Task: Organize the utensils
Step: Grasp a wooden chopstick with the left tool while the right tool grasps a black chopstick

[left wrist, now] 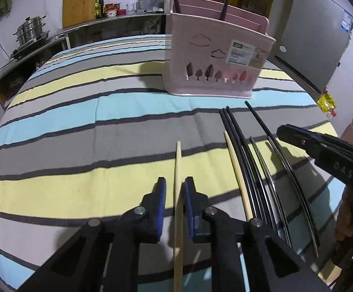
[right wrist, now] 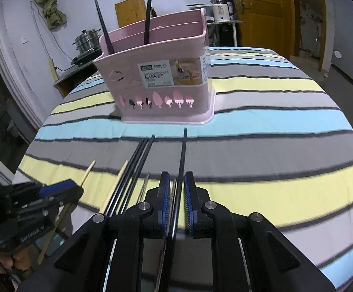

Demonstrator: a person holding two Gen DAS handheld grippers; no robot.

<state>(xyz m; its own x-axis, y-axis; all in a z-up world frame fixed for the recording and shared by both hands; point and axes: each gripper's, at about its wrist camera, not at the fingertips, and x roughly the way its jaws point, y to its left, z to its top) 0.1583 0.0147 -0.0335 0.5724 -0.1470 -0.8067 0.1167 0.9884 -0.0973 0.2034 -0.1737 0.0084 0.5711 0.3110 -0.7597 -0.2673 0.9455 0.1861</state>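
Our left gripper (left wrist: pixel 175 191) pinches a wooden chopstick (left wrist: pixel 178 170), our right gripper (right wrist: pixel 177 186) pinches a black chopstick (right wrist: pixel 183 155), both over the worktop's (right wrist: pixel 261 185) near edge, basket (right wrist: pixel 162 77) beyond.

On your desk (right wrist: pixel 274 126) the basket (right wrist: pixel 162 82) stands at the far side with two chopsticks (right wrist: pixel 148 12) upright in it; nearer you, more chopsticks (left wrist: pixel 244 160) lie side by side before it
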